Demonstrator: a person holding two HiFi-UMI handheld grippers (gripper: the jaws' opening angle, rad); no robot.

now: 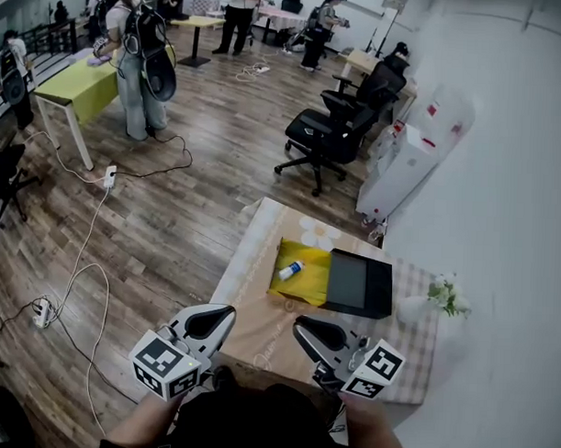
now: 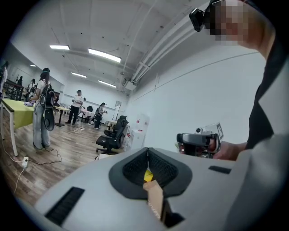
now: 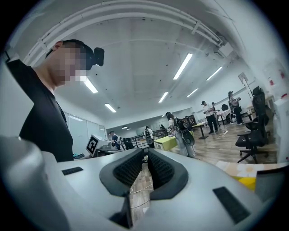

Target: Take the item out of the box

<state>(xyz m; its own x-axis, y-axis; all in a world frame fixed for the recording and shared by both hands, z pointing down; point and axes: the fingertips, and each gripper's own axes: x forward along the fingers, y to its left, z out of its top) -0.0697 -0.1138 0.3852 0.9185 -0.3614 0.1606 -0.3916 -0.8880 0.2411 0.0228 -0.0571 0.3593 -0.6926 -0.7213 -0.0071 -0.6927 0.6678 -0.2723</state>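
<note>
An open box (image 1: 302, 272) with a yellow inside lies on the small table (image 1: 259, 319), its black lid (image 1: 359, 284) folded out to the right. A small white and blue bottle (image 1: 291, 270) rests inside the yellow part. Both grippers hover over the table's near edge, short of the box. My left gripper (image 1: 225, 311) is shut with nothing in it; in its own view the jaw tips (image 2: 147, 151) meet, and a bit of the yellow box (image 2: 147, 175) shows behind them. The right gripper (image 1: 301, 326) is shut and empty too, its tips (image 3: 145, 152) touching.
A vase of flowers (image 1: 443, 296) stands at the table's right edge. Beyond the table are a black office chair (image 1: 339, 129) and a white cabinet (image 1: 407, 159) by the wall. Cables (image 1: 77, 276) trail over the wood floor at left. Several people stand by green tables (image 1: 78, 87) at the back.
</note>
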